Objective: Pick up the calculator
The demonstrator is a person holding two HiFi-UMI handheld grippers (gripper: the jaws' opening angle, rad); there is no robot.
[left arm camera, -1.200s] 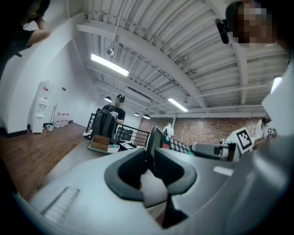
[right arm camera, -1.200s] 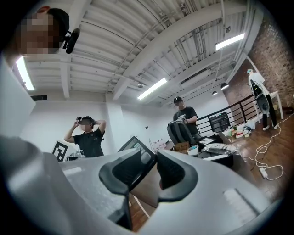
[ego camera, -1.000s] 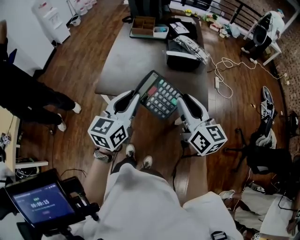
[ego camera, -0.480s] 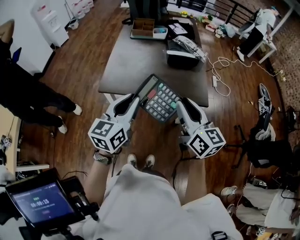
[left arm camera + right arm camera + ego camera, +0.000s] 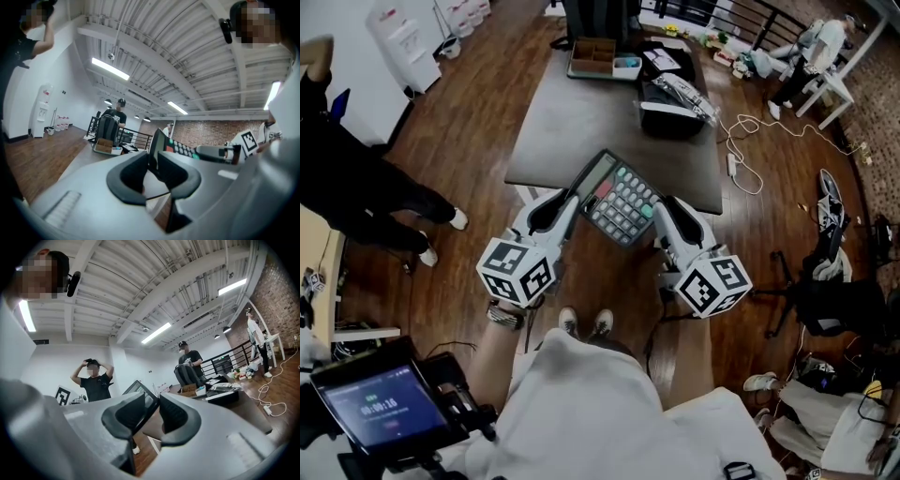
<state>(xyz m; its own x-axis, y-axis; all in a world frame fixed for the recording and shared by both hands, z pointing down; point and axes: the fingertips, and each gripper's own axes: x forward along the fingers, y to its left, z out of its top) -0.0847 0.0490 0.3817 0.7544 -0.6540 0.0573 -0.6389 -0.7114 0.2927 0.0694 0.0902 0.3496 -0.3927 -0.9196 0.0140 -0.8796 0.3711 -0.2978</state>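
The calculator (image 5: 617, 197), aloft over the table's (image 5: 572, 122) six o'clock edge, is clamped at nine o'clock by the left gripper (image 5: 569, 202) and at four o'clock by the right gripper (image 5: 659, 211), whose jaws have just been closing on it; it is judged light, stiff and slippery-edged.

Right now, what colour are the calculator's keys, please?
Calculator keys: mostly pale, one red, some green; best in head view.

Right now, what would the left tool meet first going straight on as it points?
The left tool grips the calculator; beyond that, probably the grey table's near edge, though height is unclear.
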